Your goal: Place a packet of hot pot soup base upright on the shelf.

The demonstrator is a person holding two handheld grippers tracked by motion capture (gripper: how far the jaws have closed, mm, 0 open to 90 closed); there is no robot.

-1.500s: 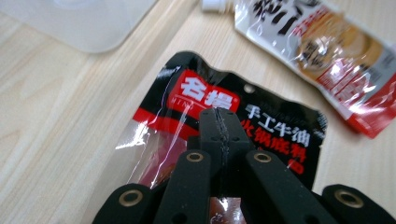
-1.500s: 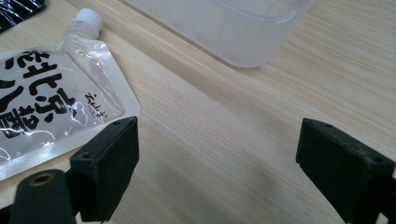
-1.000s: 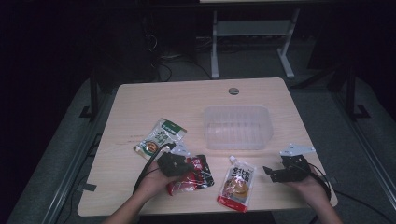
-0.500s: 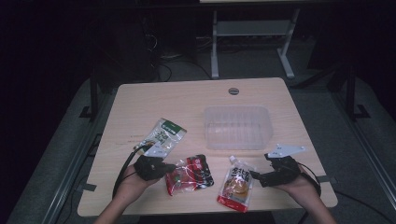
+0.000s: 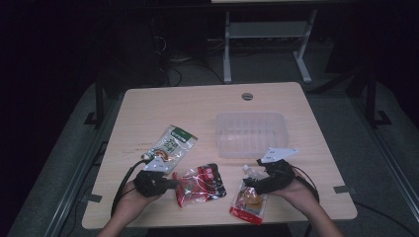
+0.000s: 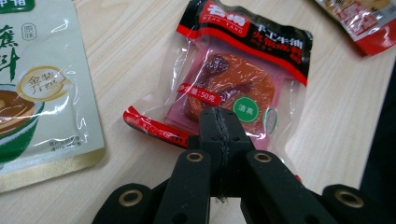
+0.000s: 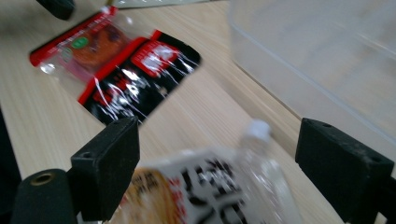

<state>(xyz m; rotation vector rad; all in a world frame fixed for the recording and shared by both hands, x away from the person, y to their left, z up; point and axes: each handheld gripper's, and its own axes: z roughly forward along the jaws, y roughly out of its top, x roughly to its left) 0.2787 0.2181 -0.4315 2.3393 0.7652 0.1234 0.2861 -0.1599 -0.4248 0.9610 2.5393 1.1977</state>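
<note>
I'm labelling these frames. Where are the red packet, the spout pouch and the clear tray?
red packet (image 6: 233, 88), left gripper view, clear window
spout pouch (image 5: 249, 201), high view, its body
clear tray (image 5: 251, 148), high view, near rim

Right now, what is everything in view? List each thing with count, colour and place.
table: one, light wood, centre of the high view
clear tub: one, transparent, right of centre on the table
green and white packet: one, left of the tub
red and black packet: one, near edge, between the grippers
spouted pouch: one, red and orange with a white cap, near right
left gripper: black, jaws shut, at the red and black packet's edge
right gripper: black, jaws open over the spouted pouch
</note>
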